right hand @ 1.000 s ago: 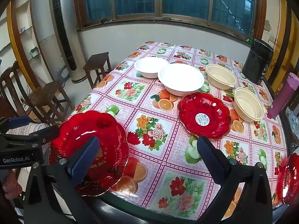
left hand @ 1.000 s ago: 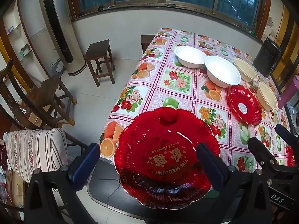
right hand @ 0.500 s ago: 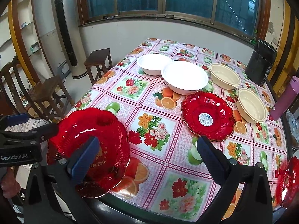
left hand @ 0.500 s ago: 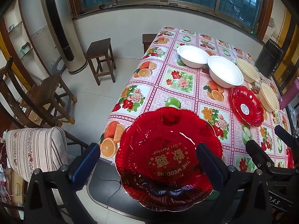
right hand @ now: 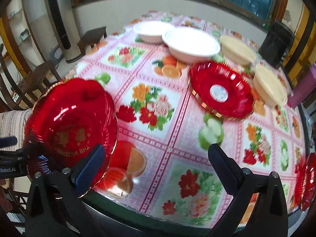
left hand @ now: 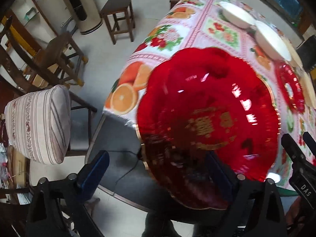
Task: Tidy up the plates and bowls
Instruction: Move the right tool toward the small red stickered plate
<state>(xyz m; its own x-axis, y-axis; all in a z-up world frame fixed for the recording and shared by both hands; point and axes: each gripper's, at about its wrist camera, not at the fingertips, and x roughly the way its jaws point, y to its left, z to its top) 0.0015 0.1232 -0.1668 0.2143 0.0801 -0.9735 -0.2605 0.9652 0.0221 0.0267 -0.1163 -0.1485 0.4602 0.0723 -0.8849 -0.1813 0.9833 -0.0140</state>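
A large red plate (left hand: pixel 207 118) with gold lettering lies on the table's near-left corner, its near rim jutting over the edge. My left gripper (left hand: pixel 156 169) points steeply down at that rim with its jaws closing. One finger stands left of the plate over the floor. The other finger (left hand: pixel 217 169) shows through the translucent rim, and no pad presses on the plate. In the right wrist view the same red plate (right hand: pixel 69 124) sits at the left. My right gripper (right hand: pixel 156 167) hangs open over the flowered tablecloth (right hand: pixel 158 102) with nothing between its fingers.
A second red plate (right hand: pixel 221 92) with a white sticker lies mid-table, and a third red plate (right hand: pixel 306 179) at the right edge. Two white bowls (right hand: pixel 191 43) and two cream bowls (right hand: pixel 270 86) stand behind. A striped cushion chair (left hand: pixel 39 124) and a stool (left hand: pixel 118 13) stand left.
Both grippers have come down toward the table. The left one has tipped further downward, so the big red plate fills more of its view. The plates and bowls have stayed put.
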